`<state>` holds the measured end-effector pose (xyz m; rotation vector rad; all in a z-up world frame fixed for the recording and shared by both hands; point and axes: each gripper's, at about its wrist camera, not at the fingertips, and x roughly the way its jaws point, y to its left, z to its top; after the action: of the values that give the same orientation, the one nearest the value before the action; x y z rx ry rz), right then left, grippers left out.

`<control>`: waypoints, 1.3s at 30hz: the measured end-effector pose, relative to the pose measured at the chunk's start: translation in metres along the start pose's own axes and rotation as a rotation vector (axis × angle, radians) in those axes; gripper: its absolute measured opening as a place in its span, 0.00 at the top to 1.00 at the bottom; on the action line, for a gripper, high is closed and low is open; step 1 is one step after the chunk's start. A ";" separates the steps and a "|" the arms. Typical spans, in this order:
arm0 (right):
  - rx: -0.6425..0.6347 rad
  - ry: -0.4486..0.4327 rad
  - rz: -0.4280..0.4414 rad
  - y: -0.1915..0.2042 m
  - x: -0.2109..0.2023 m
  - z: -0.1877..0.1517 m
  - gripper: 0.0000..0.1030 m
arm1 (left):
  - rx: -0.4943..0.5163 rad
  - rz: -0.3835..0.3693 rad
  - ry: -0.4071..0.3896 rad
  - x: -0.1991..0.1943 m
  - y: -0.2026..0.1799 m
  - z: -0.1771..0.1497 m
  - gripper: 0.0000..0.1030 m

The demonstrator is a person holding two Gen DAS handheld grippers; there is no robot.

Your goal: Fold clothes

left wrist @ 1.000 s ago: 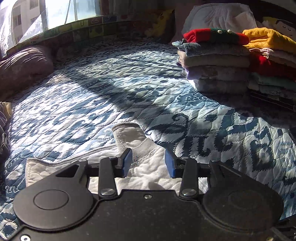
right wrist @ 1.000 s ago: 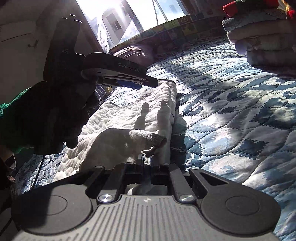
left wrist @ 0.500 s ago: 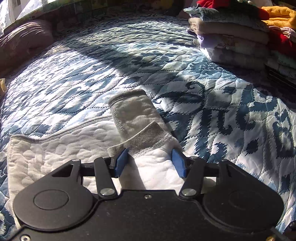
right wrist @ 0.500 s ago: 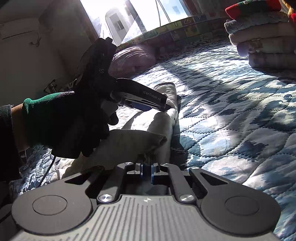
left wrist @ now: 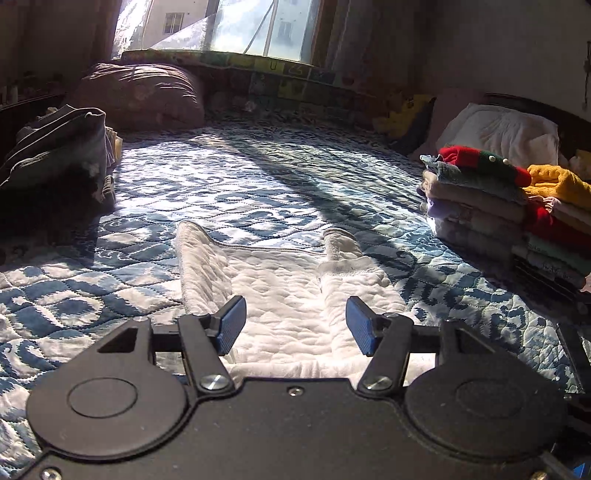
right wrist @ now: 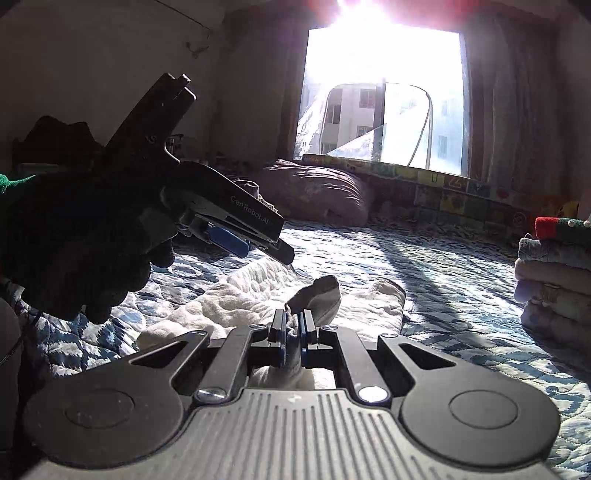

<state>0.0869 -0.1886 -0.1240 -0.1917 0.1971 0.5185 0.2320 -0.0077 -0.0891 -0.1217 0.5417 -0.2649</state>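
A white quilted garment (left wrist: 291, 284) lies flat on the blue patterned bedspread (left wrist: 258, 192), its sleeves laid over its body with the ribbed cuffs (left wrist: 338, 240) at the far end. My left gripper (left wrist: 295, 325) hovers open just above the garment's near part, nothing between its blue pads. In the right wrist view the same garment (right wrist: 236, 306) lies ahead, and my right gripper (right wrist: 293, 328) is shut on a lifted fold of its sleeve. The left gripper (right wrist: 258, 243) appears there too, held by a gloved hand (right wrist: 81, 243) above the garment's left side.
Two stacks of folded clothes (left wrist: 491, 199) stand at the right of the bed, seen also as folded clothes (right wrist: 554, 277). A brown pillow (left wrist: 140, 96) lies under the window (left wrist: 229, 26). A dark heap of clothes (left wrist: 59, 155) sits at the left edge.
The left gripper has risen and tilted up from the garment, staying open. The right gripper, still shut on the sleeve, has lifted it and turned toward the window.
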 end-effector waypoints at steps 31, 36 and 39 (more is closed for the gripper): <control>0.526 -0.035 -0.118 -0.079 -0.056 -0.015 0.93 | -0.080 -0.079 -0.046 0.088 0.087 0.022 0.79; 0.495 -0.007 -0.099 -0.073 -0.053 -0.018 0.93 | 0.093 -0.062 -0.039 0.124 0.066 0.035 0.79; 0.479 0.000 -0.096 -0.072 -0.053 -0.019 0.93 | 0.198 -0.066 0.000 0.145 0.052 0.041 0.79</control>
<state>0.0756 -0.2792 -0.1203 0.2648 0.3046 0.3628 0.3838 0.0030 -0.1348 0.0524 0.5087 -0.3811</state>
